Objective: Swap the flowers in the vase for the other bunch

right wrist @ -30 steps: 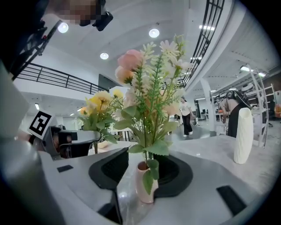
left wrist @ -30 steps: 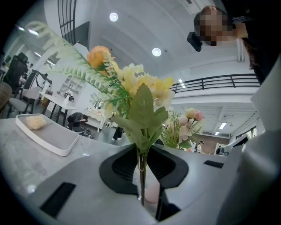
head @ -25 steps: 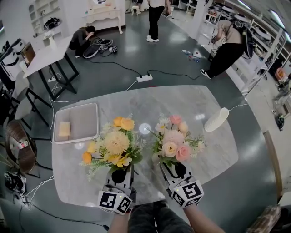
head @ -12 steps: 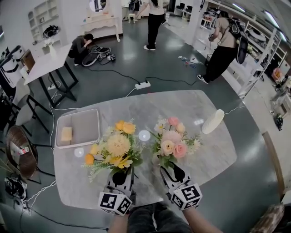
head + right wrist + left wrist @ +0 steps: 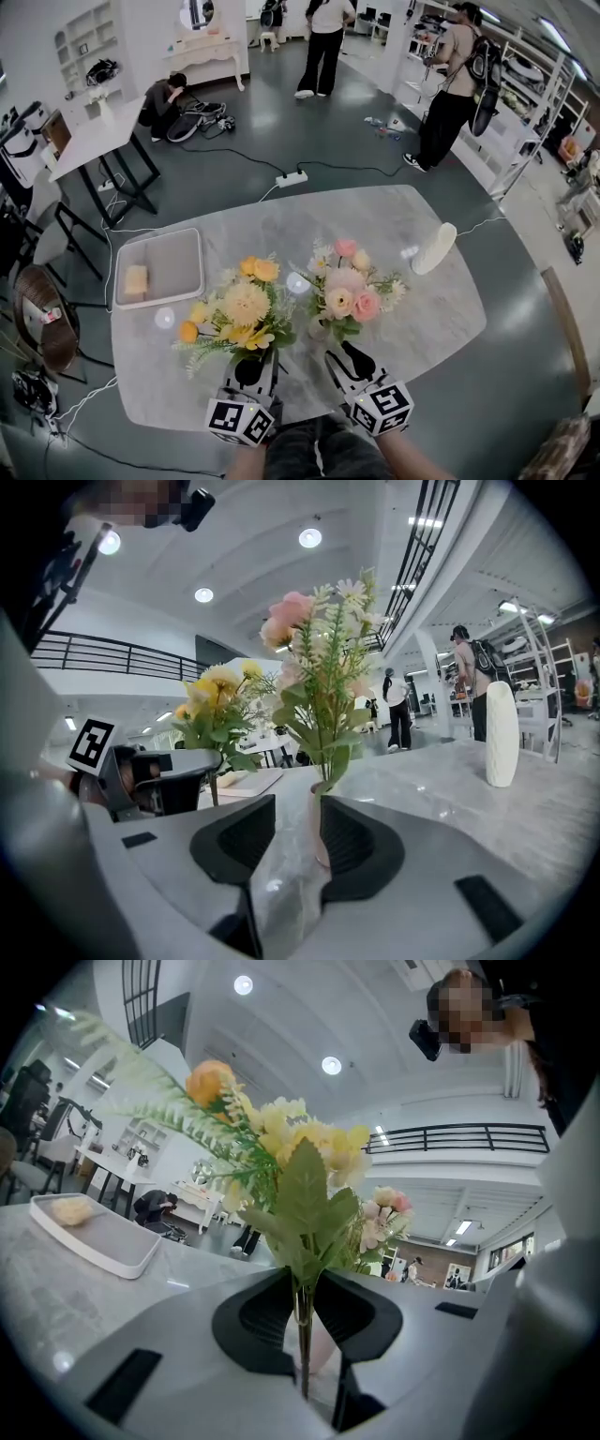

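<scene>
Right gripper (image 5: pixel 293 829) has its jaws apart, with the slim pink vase (image 5: pixel 315 825) between their tips. It stands near the middle of the table (image 5: pixel 422 319) and holds the pink bunch (image 5: pixel 314 658). Left gripper (image 5: pixel 302 1309), just to the left, pinches the yellow bunch (image 5: pixel 295 1152) by its thin stems (image 5: pixel 302 1354). The vase is narrow, smooth and top-heavy, so it may tip or skid on the glossy marble if one jaw strikes first. The wiry stems could twist.

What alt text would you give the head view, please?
From above, the left gripper grips a yellow bunch by its stems, while the right gripper stands open at the small vase of pink flowers on a marble table.
</scene>
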{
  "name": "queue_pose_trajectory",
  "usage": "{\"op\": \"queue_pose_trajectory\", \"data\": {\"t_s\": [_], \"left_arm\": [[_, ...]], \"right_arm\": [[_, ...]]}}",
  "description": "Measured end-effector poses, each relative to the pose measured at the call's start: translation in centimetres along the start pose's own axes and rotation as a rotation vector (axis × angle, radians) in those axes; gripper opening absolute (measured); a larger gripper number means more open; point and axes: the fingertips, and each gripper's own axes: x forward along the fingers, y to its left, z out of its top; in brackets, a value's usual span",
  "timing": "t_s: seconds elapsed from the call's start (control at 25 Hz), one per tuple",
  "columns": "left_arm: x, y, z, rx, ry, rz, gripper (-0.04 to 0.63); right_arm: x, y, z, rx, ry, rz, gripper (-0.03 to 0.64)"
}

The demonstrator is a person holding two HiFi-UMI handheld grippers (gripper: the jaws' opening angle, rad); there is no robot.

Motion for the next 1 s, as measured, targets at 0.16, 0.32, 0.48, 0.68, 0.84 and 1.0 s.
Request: {"op": "queue_pose_trajectory", "data": {"t_s": [0.16,0.32,0.48,0.68,0.84,1.0], "left_arm": [[-0.3,-1.0,0.9,0.009,-0.021,0.023,0.072],[-2.3,-2.6,1.1,0.004,-0.056,0.064,0.074],[-4.5,-5.1,0.9,-0.015,-0.098,0.089,0.072],[-7.6,-8.8,-0.1,-0.038,-0.118,0.101,0.072],[-9.6,-11.4,-1.1,-0.047,-0.120,0.102,0.072],[-11.4,-13.3,-1.9,-0.052,-0.120,0.103,0.072]], "right_arm": [[-1.1,0.5,1.0,-0.017,-0.019,0.042,0.071],[-3.0,1.6,1.3,-0.048,-0.030,0.104,0.035],[-5.4,2.6,2.3,-0.081,-0.047,0.153,0.025],[-9.5,3.9,2.7,-0.082,-0.070,0.192,0.021],[-12.4,4.7,2.1,-0.083,-0.079,0.212,0.021],[-14.8,5.7,1.4,-0.083,-0.081,0.232,0.021]]}}
